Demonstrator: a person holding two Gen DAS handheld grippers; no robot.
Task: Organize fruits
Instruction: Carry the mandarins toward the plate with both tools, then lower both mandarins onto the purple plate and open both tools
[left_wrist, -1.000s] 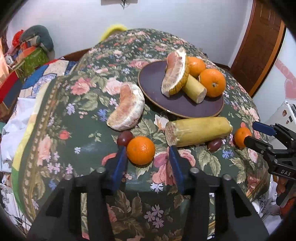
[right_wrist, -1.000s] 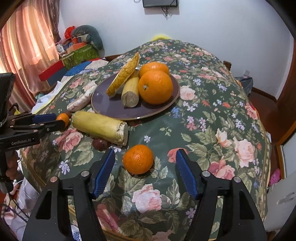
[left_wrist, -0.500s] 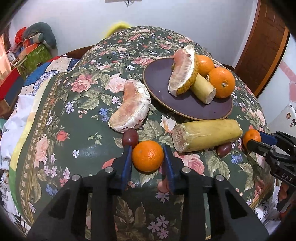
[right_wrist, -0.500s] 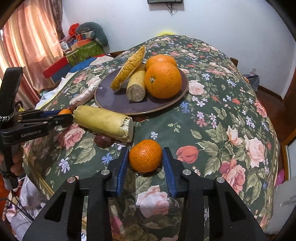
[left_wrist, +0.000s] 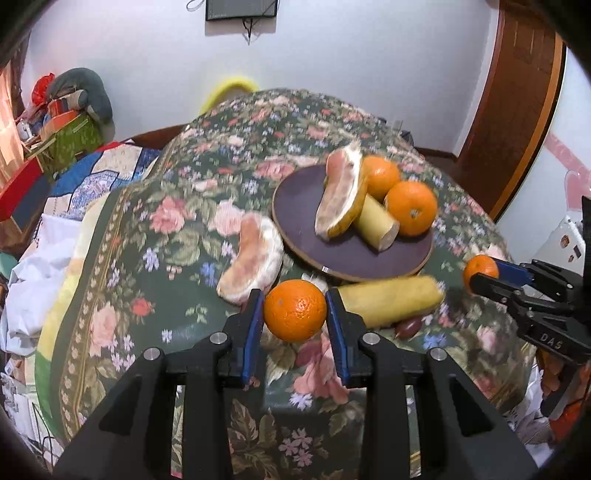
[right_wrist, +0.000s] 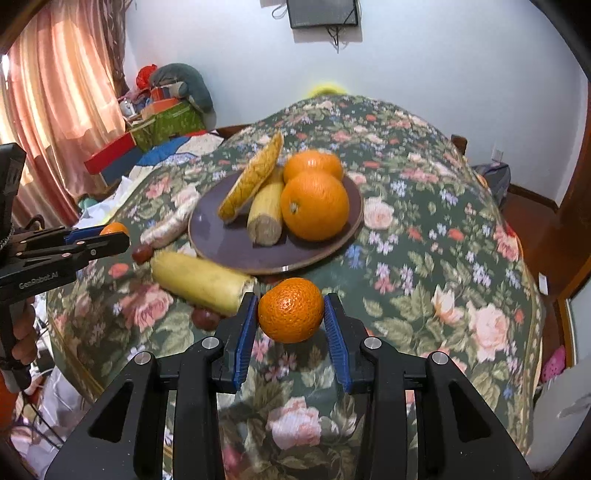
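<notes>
My left gripper (left_wrist: 294, 311) is shut on an orange (left_wrist: 295, 309) and holds it above the floral tablecloth. My right gripper (right_wrist: 290, 312) is shut on another orange (right_wrist: 291, 310), also lifted; it shows at the right of the left wrist view (left_wrist: 480, 269). The left gripper shows at the left of the right wrist view (right_wrist: 110, 234). A dark purple plate (left_wrist: 295, 206) holds a pomelo wedge (left_wrist: 341, 195), a short cane piece (left_wrist: 376, 225) and two oranges (left_wrist: 412, 208). A peeled pomelo segment (left_wrist: 255, 258) and a long yellow cane piece (left_wrist: 391, 301) lie on the cloth beside the plate.
Small dark red fruits (right_wrist: 205, 317) lie on the cloth by the long cane piece. The round table (right_wrist: 443, 258) drops off at its near edge. Boxes and cushions (left_wrist: 66, 122) are piled at the back left. A wooden door (left_wrist: 517, 92) stands at the right.
Both grippers closed on their oranges and lifted them off the cloth. Both views have risen and tilted up.
</notes>
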